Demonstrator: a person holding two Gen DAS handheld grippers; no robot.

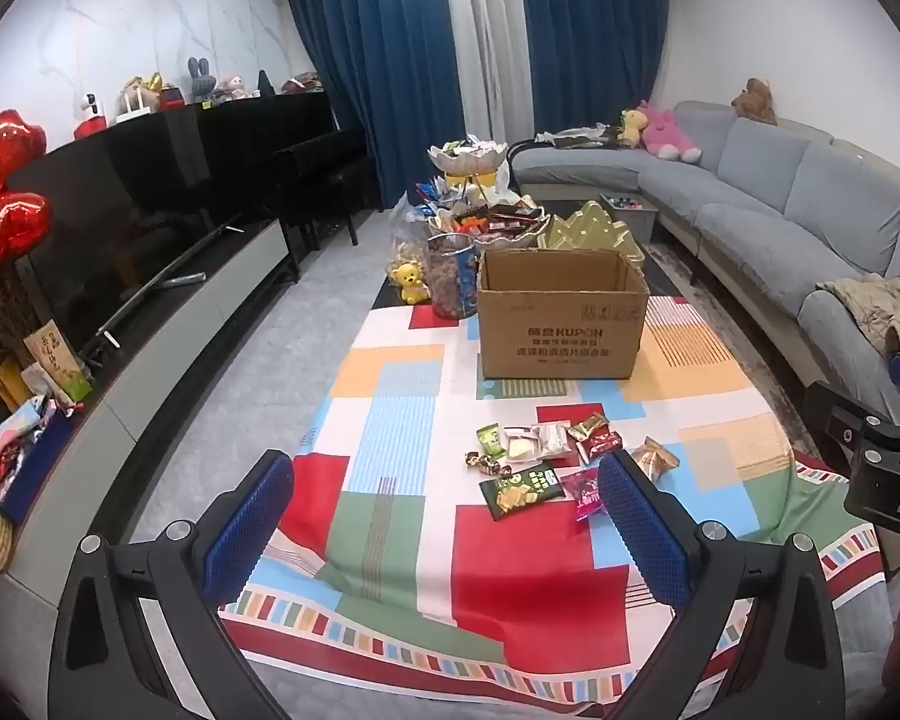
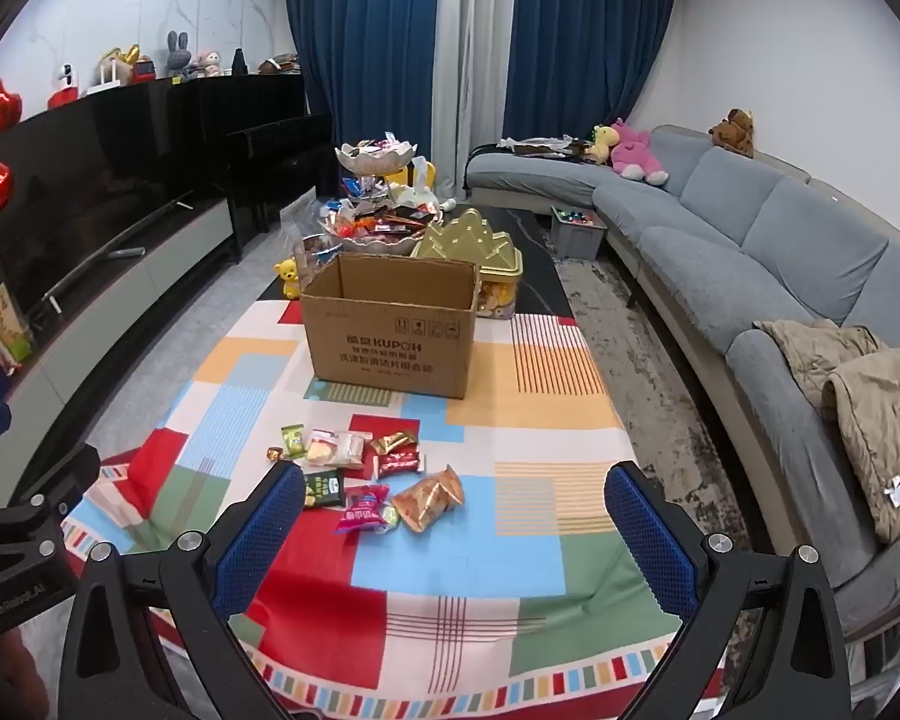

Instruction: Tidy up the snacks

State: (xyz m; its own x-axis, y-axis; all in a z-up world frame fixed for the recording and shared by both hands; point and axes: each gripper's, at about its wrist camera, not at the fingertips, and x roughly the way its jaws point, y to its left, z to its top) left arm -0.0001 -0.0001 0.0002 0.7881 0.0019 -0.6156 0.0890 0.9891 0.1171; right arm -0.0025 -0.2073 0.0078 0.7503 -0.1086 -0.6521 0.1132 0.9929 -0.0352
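A long table [image 1: 714,372] is wearing a cloth of red, blue, green and orange blocks. A brown box [image 1: 561,324] is sitting in the middle of the table with its flaps open, and I cannot tell what is lying inside. Behind the box, toward the far edge, a gold tin [image 2: 471,240] and a tiered dish [image 2: 378,222] full of sweets are standing close together. A little yellow bear [image 1: 410,283] is sitting near the far left corner, just beside a clear jar [image 1: 450,282]. The snacks [image 2: 360,468] are lying in a loose bunch on the cloth between the box and the near edge. A dark green pack [image 1: 519,489] is lying nearest, with a pink pack [image 2: 363,507] beside it and an orange bag [image 2: 432,498] on the right of the bunch. Red packs [image 2: 399,462], white packs [image 1: 537,443] and a small green pack [image 2: 293,441] are lying a bit farther back, nearer the box. The left gripper [image 1: 444,519] is hanging over the near edge with its blue fingers spread wide, pinching nothing. The right gripper [image 2: 456,531] is hanging beside it, spread wide too, and not touching any snack.
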